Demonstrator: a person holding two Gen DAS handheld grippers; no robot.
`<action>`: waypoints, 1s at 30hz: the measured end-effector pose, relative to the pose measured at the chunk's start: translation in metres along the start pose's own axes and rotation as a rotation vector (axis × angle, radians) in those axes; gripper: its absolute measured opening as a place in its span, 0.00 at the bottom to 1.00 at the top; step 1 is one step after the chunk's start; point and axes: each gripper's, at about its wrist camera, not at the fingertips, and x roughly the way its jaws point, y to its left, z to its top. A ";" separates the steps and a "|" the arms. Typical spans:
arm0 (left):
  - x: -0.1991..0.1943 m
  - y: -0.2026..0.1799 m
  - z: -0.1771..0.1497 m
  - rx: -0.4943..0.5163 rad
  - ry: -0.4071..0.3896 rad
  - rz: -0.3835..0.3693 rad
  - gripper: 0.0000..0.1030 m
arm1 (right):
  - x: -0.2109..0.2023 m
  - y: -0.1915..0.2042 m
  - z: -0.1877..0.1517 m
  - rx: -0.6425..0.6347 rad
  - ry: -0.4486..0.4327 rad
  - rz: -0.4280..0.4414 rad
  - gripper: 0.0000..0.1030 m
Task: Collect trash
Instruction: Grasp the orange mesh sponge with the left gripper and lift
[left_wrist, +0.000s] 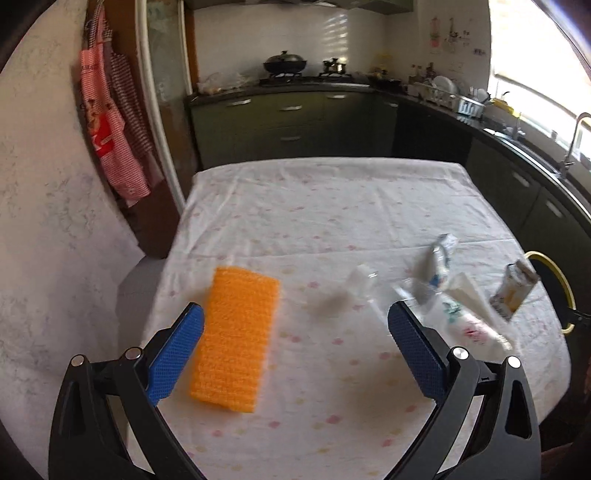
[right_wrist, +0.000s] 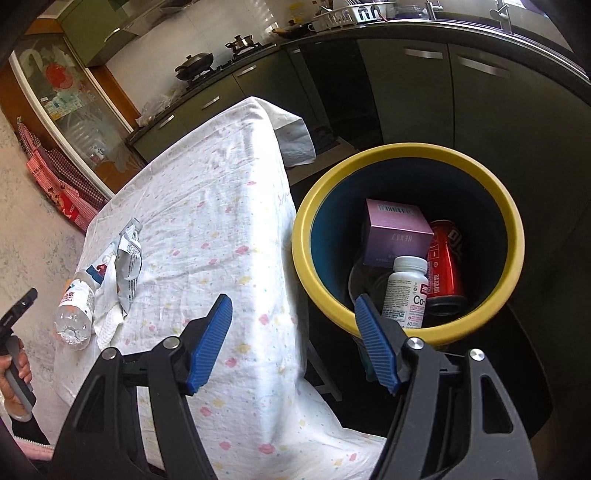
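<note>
My left gripper (left_wrist: 295, 321) is open and empty above the table, near an orange sponge (left_wrist: 236, 336) by its left finger. A clear plastic bottle (left_wrist: 432, 269), a white wrapper (left_wrist: 469, 295) and a small carton (left_wrist: 513, 291) lie to the right, blurred. My right gripper (right_wrist: 293, 314) is open and empty over the table edge beside a yellow-rimmed bin (right_wrist: 369, 173). The bin holds a purple box (right_wrist: 395, 232), a red can (right_wrist: 447, 262) and a white pill bottle (right_wrist: 404, 291). The bottle (right_wrist: 74, 310) and a crumpled wrapper (right_wrist: 129, 258) also show on the table in the right wrist view.
The table (left_wrist: 314, 206) wears a white spotted cloth. The bin's rim (left_wrist: 554, 273) shows past its right edge. Dark kitchen cabinets (left_wrist: 295, 125) stand behind, a sink counter (left_wrist: 535, 147) to the right. Red aprons (left_wrist: 107, 125) hang on the left wall.
</note>
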 end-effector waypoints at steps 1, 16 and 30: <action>0.010 0.008 -0.002 0.003 0.030 0.011 0.93 | 0.001 0.001 0.000 -0.001 0.002 0.003 0.64; 0.082 0.028 -0.026 0.059 0.178 0.077 0.59 | 0.003 0.016 0.001 -0.027 0.012 0.017 0.64; 0.052 0.024 -0.022 0.052 0.107 0.041 0.15 | 0.002 0.021 -0.002 -0.033 0.014 0.031 0.64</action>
